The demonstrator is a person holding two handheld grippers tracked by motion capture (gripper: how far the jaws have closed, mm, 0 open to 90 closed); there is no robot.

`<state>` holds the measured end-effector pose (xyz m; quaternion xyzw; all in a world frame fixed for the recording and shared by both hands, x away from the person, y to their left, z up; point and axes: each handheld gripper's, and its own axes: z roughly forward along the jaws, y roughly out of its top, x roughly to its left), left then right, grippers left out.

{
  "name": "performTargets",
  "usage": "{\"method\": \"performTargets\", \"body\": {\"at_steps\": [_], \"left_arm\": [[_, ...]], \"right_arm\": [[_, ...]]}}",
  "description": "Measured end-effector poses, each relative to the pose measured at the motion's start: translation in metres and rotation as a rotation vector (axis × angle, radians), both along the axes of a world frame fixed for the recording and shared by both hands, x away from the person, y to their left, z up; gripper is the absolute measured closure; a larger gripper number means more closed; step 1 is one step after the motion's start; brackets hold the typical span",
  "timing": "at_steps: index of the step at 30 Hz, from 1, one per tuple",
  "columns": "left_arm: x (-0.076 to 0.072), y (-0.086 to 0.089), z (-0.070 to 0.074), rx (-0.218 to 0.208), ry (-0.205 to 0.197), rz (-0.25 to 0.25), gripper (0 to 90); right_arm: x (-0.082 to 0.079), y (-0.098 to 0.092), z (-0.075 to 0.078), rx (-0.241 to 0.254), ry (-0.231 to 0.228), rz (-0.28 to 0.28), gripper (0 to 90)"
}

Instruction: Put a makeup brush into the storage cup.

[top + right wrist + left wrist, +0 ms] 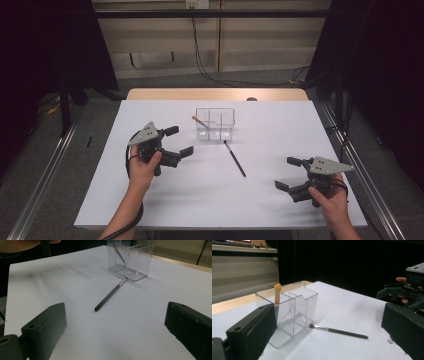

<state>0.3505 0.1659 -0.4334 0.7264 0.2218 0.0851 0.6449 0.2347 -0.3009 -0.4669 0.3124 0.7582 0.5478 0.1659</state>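
One brush is already home, by the look of it: the orange-tipped brush (196, 120) stands leaning in the left compartment of the clear organizer (215, 124), which sits just above the middle of the high view. The black brush (234, 158) is what I judge is left. It lies flat on the white table (280, 125) just below and right of the organizer, its bristle end nearly touching the box's front corner and its handle running down toward the lower right. My left gripper (174, 142) hovers at centre left of that view, jaws spread wide and holding nothing, pointed toward the organizer. My right gripper (291, 174) waits at the lower right, jaws likewise wide apart and empty. In the right gripper view the black brush lies at mid-frame, ahead of my jaws and well apart from them. So I reckon about half is done: this brush must yet be grasped, lifted, and stood in a compartment.
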Motion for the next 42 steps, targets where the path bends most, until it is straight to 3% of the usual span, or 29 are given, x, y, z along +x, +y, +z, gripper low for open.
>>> {"method": "performTargets", "body": {"at_steps": [12,42], "left_arm": [[-0.013,0.009,-0.001,0.006,-0.008,-0.019,0.0],[-0.036,0.05,-0.005,0.008,-0.011,0.04,0.0]], "right_arm": [[0.0,0.001,0.001,-0.003,-0.01,-0.009,3.4],[-0.002,0.004,0.003,-0.012,-0.021,-0.012,3.3]]}}
